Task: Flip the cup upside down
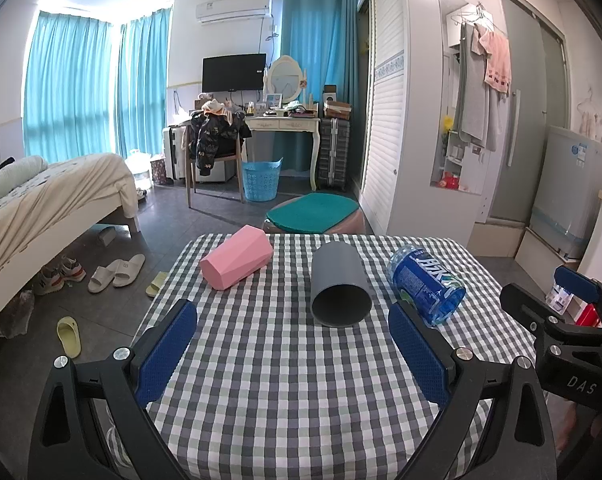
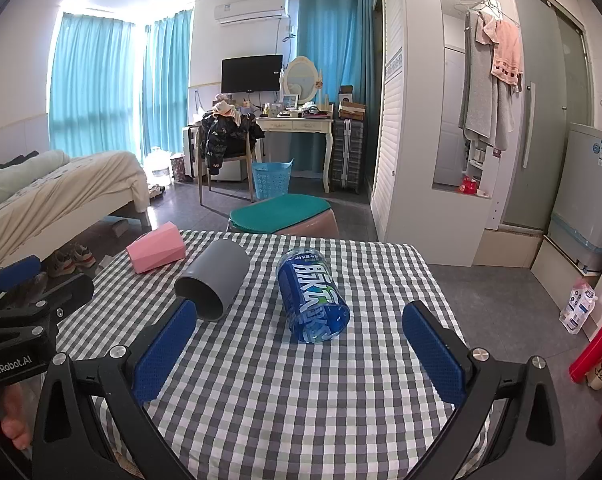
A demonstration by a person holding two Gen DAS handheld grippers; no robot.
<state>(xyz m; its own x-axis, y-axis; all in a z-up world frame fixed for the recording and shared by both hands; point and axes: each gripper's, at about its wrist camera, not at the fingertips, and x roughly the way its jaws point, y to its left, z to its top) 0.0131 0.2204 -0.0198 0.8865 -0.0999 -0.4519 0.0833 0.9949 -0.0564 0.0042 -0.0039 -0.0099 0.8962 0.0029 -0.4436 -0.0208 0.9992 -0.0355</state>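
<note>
Bedroom interior. Turquoise curtains (image 1: 73,84) cover bright windows at left; a further curtain panel hangs behind the cream dressing table (image 1: 285,124) with its oval mirror (image 1: 284,76). A wall-mounted television (image 1: 234,73) sits below an air conditioner (image 1: 234,9). A chair (image 1: 215,152) draped with dark clothing stands beside a blue laundry basket (image 1: 261,180). A bed (image 1: 49,196) occupies the left side, with slippers (image 1: 117,272) on the grey tiled floor (image 1: 169,224). A white louvred wardrobe (image 1: 389,120) and hanging towels (image 1: 485,76) fill the right
</note>
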